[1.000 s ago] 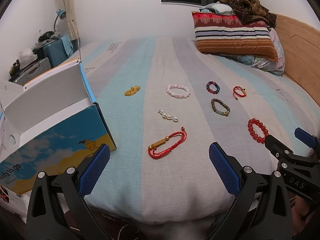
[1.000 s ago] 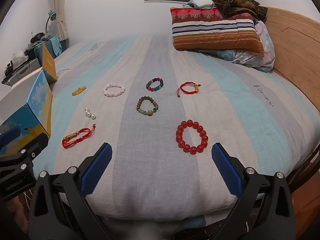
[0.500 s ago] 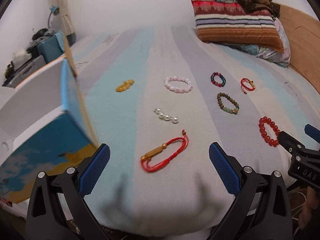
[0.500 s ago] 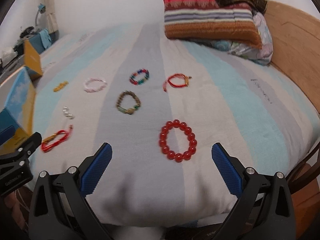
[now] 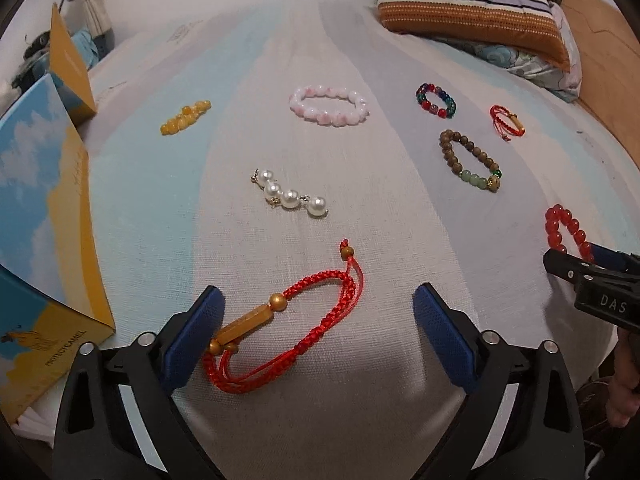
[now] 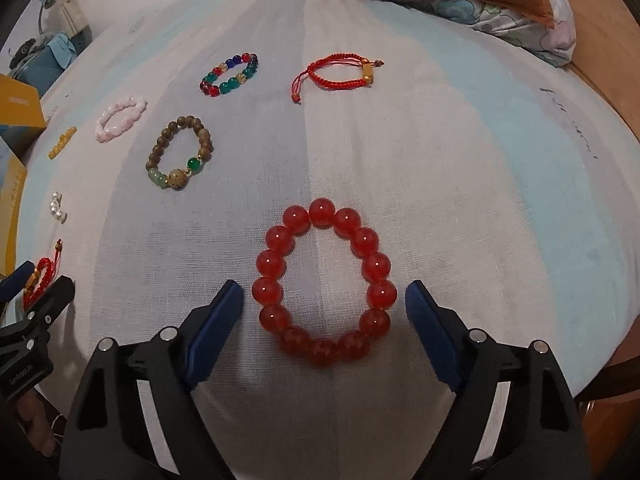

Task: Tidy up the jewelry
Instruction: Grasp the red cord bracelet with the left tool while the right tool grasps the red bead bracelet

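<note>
Several bracelets lie on the striped bed sheet. My left gripper [image 5: 318,308] is open low over a red cord bracelet with gold beads [image 5: 288,320], which lies between its blue pads. My right gripper [image 6: 324,300] is open around a red bead bracelet [image 6: 324,280]. Farther off lie a pearl strand [image 5: 290,196], a pink bead bracelet [image 5: 328,105], a yellow bead piece [image 5: 185,117], a brown and green bead bracelet [image 6: 179,158], a multicolour bead bracelet [image 6: 230,74] and a second red cord bracelet [image 6: 340,74].
An open blue and yellow cardboard box [image 5: 40,240] stands on the bed at the left. A striped pillow [image 5: 464,0] lies at the far end, a wooden headboard [image 5: 604,40] on the right. The bed's front edge is just below both grippers.
Both grippers have moved forward and down toward the bed. The red cord bracelet now lies between the left pads and the red bead bracelet between the right pads.
</note>
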### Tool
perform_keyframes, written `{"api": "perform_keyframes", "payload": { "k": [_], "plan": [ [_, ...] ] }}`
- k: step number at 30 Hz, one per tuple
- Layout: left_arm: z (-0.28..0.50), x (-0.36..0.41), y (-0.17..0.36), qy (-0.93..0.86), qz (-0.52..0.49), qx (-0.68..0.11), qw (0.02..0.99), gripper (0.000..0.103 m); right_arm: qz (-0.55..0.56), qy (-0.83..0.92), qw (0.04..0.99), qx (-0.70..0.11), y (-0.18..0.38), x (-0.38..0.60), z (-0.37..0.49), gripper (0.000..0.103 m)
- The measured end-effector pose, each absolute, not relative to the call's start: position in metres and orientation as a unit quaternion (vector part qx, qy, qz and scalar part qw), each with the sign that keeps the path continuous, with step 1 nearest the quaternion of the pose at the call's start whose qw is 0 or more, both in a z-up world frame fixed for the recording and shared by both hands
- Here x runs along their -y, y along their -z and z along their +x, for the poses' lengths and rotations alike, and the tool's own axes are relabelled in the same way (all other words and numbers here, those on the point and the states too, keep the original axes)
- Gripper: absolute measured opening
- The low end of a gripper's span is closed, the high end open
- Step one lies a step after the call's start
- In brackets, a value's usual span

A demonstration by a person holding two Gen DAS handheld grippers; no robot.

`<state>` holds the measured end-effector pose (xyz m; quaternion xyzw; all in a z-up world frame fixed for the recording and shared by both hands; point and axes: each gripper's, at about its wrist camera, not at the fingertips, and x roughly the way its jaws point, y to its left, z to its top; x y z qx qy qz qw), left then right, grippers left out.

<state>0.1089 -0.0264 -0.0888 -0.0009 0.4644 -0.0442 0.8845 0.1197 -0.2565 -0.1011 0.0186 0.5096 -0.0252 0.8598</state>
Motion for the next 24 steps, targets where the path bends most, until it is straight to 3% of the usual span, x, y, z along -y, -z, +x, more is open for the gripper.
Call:
{"api": "perform_keyframes", "payload": {
  "k": [11, 13, 15, 18, 24],
  "plan": [
    [0.104, 0.011, 0.085, 0.026, -0.01, -0.466, 0.885, 0.044, 0.012, 0.032, 0.867, -0.497, 0.095, 0.256, 0.11, 0.041],
    [0.102, 0.011, 0.084, 0.024, -0.007, -0.462, 0.886, 0.032, 0.01, 0.036, 0.869, -0.493, 0.094, 0.256, 0.111, 0.034],
    [0.101, 0.01, 0.082, 0.03, -0.011, -0.459, 0.888, 0.013, 0.008, 0.042, 0.873, -0.486, 0.092, 0.257, 0.109, 0.026],
    [0.099, 0.008, 0.079, 0.036, -0.016, -0.456, 0.889, 0.009, 0.02, 0.042, 0.879, -0.475, 0.088, 0.262, 0.107, 0.014],
    [0.095, 0.01, 0.073, 0.04, -0.011, -0.451, 0.892, 0.009, 0.018, 0.037, 0.884, -0.465, 0.082, 0.262, 0.104, 0.014]
  ]
}}
